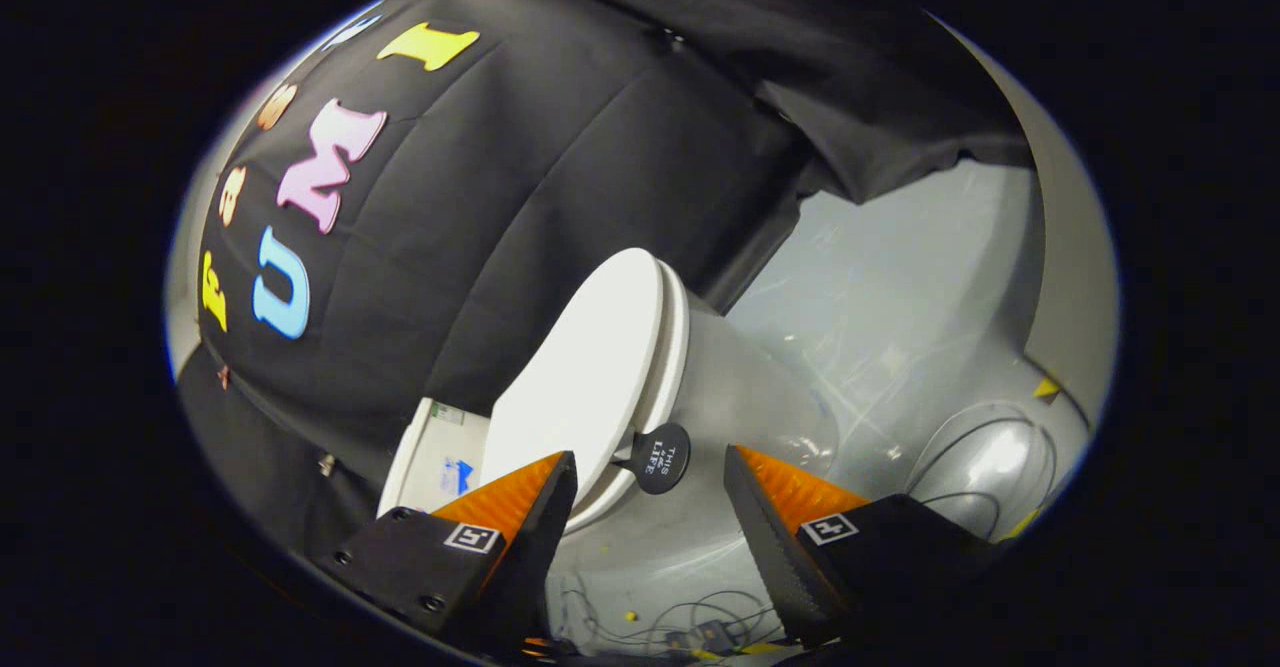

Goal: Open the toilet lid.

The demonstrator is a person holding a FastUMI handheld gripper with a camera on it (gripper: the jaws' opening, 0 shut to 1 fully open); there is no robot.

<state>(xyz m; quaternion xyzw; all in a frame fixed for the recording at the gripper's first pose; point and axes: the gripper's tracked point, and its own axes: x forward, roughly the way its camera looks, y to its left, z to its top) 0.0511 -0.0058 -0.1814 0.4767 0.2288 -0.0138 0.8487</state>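
Between the two fingers and just beyond their tips hangs a small round tab [661,457] fixed to the front edge of the toilet lid [585,377], and the gripper [650,492] stands wide open with nothing in its grasp. The lid appears closed, lying on the seat [668,377] over the pale bowl [745,397], though the whole view is tilted, so how flat it lies is hard to judge. This looks like the approach step: the lid has not yet been taken hold of. Next, I judge, the fingers need to advance until the tab sits squarely between them, close on it, then swing it up and back toward the dark cloth wall [500,167]. Whether one finger already brushes the lid's rim cannot be told, since that finger covers the lid's near edge. The hinge and the tank [430,457] behind are largely hidden, and cables [690,617] on the floor [900,277] beneath are hard to make out.
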